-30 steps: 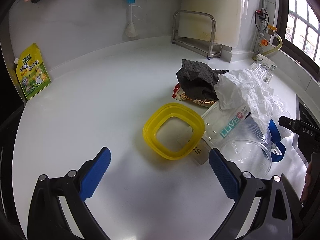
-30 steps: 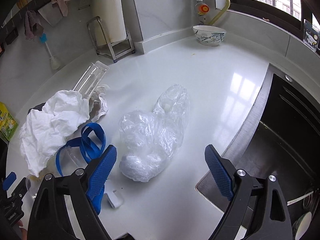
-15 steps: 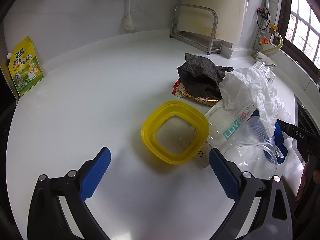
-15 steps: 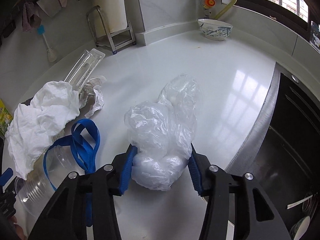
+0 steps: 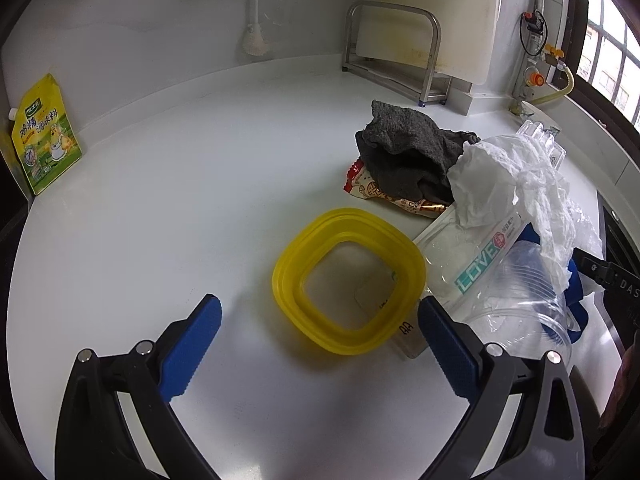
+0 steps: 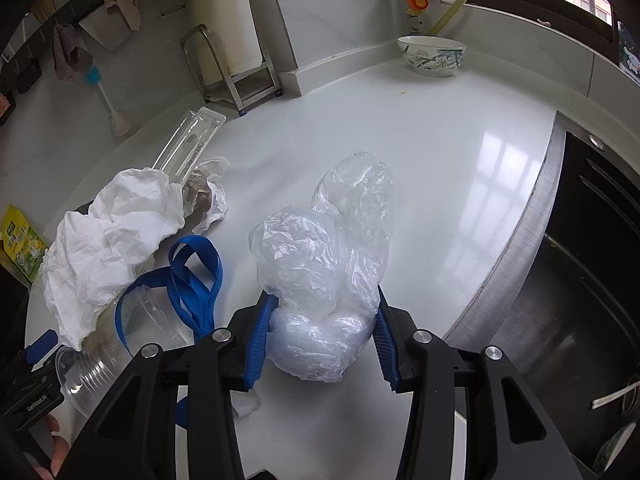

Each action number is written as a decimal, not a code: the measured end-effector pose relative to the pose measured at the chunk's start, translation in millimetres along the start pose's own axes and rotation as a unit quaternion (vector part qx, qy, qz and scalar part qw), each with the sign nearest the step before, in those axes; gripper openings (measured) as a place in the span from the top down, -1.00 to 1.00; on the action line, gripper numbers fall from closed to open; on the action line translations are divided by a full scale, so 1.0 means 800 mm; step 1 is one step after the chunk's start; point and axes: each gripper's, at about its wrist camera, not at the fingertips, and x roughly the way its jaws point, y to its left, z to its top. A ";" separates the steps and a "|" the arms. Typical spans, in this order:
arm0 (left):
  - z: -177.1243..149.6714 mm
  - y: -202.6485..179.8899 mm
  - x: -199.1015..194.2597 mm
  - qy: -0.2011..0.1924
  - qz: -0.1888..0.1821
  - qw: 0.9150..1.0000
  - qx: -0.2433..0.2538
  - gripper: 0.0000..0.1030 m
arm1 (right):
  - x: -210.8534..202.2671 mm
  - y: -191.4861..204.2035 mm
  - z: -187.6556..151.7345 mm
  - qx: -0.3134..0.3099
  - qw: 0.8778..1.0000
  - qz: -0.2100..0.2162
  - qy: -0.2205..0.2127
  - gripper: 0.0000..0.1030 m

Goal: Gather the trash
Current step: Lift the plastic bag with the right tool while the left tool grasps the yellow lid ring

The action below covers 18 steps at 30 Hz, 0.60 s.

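Right gripper (image 6: 320, 336) pinching one crumpled clear plastic bag (image 6: 320, 280) on the white counter (image 6: 440, 160), beside the sink (image 6: 580, 300). Left gripper (image 5: 320, 344) spread wide, short of one yellow lid (image 5: 348, 280). Grasp step seemingly done; next, lifting without tearing. Also one white tissue (image 6: 108, 248), one blue strap (image 6: 192, 280).

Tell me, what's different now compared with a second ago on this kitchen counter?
The right gripper, wide open a second ago, has closed its blue fingers on the crumpled clear plastic bag and now squeezes its lower end. The left gripper is still open, a little nearer the yellow ring-shaped lid, touching nothing. The white paper, blue strap and bowl lie as before.
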 end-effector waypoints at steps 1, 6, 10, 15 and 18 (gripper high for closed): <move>0.002 -0.001 0.005 0.006 0.001 1.000 0.001 -0.88 | -0.001 0.001 0.001 -0.002 1.000 0.001 0.000 0.15; 0.008 0.006 0.016 0.015 -0.003 1.000 -0.021 -0.88 | -0.008 0.002 0.003 0.000 1.000 0.005 -0.004 0.14; 0.013 0.008 0.023 0.027 -0.015 0.999 -0.027 -0.88 | -0.011 0.002 0.002 0.000 1.000 0.006 -0.006 0.14; 0.016 0.009 0.020 0.019 -0.025 0.999 -0.027 -0.73 | -0.015 0.005 -0.002 -0.005 1.000 0.005 -0.008 0.14; 0.014 0.011 0.016 0.016 -0.034 0.999 -0.030 -0.48 | -0.018 0.006 -0.007 -0.007 1.000 0.005 -0.008 0.14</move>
